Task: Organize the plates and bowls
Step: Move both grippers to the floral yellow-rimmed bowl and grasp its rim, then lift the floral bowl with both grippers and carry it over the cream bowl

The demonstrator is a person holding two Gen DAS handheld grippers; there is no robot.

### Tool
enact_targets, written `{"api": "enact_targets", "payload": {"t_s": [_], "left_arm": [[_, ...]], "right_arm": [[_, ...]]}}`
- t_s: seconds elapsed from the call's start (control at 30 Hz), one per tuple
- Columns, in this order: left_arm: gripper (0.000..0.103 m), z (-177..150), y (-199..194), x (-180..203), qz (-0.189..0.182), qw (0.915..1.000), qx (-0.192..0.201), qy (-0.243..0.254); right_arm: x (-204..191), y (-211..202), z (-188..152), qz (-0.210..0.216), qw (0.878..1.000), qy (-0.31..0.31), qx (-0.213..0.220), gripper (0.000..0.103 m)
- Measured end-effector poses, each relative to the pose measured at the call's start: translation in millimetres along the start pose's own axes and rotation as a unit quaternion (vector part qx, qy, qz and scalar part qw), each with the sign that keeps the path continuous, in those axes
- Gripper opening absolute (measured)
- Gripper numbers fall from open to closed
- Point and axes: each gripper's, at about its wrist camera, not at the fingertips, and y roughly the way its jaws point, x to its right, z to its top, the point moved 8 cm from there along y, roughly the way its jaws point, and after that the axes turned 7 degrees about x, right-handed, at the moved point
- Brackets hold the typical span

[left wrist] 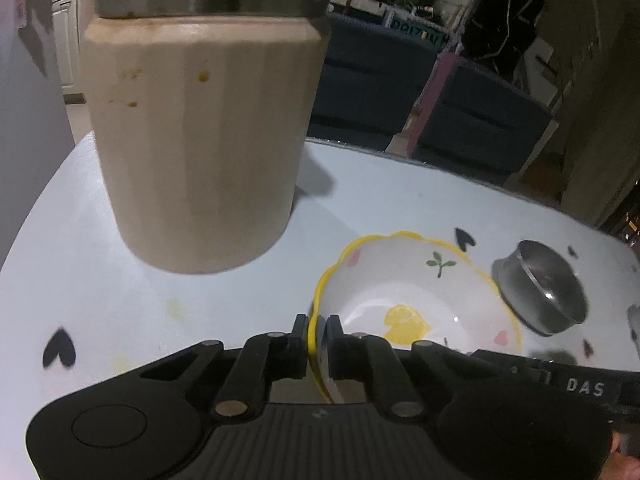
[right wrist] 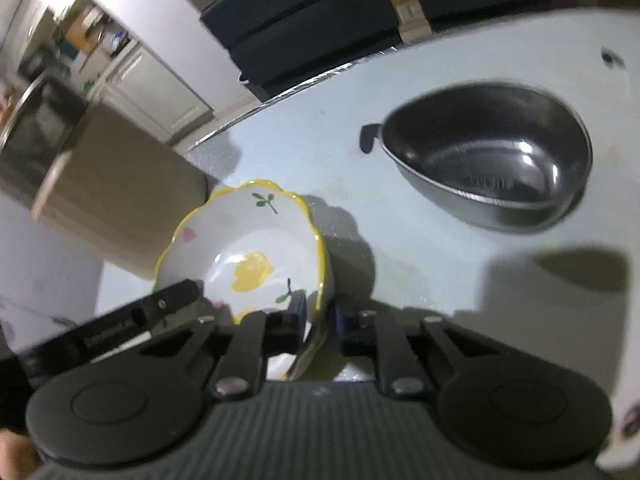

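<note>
A white bowl (left wrist: 400, 292) with a wavy yellow rim and a painted lemon sits on the pale table (left wrist: 120, 280). My left gripper (left wrist: 316, 330) is shut on its left rim, one finger inside the wall and one outside. In the right wrist view the same bowl (right wrist: 248, 248) is pinched at its right rim by my right gripper (right wrist: 320, 316), again with a finger on each side of the wall. A steel bowl (right wrist: 492, 160) stands empty behind and to the right; in the left wrist view this steel bowl (left wrist: 540, 284) lies just past the painted one.
A tall beige ribbed container (left wrist: 200, 140) stands close on the left, near the painted bowl. Dark blue chairs (left wrist: 372, 80) line the table's far edge. Black heart prints (left wrist: 59, 348) dot the tablecloth. Kitchen cabinets (right wrist: 152, 84) show beyond the table.
</note>
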Motion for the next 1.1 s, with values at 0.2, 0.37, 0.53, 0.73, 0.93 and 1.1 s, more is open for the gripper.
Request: {"api": "enact_targets", "payload": {"t_s": [0.2,0.37,0.53,0.73,0.93,1.1], "left_arm": [[0.007,-13,-45,21,0.015,0.9997,0.017,0.007],[0.007,-19,-97,43,0.020,0.9988,0.043,0.010],[0.007,-28,-149,72,0.023,0.9974,0.067,0.016],[0.008,-48,-202,116,0.014,0.9944,0.096,0.041],[0.008,-69,-234,156,-0.002,0.9929,0.112,0.041],[0.008,-92,-252,189,-0.022,0.9920,0.118,0.039]], "right_arm": [[6,-30,-9,0.008,1.000,-0.016,-0.008,0.012],[4,-73,-18,0.026,0.999,-0.032,0.001,0.011],[6,-128,-27,0.049,0.998,-0.047,0.015,0.010],[15,-195,-42,0.066,0.995,-0.063,0.032,0.009],[36,-243,-55,0.063,0.994,-0.074,0.054,0.009],[62,-278,-70,0.058,0.993,-0.082,0.062,0.009]]}}
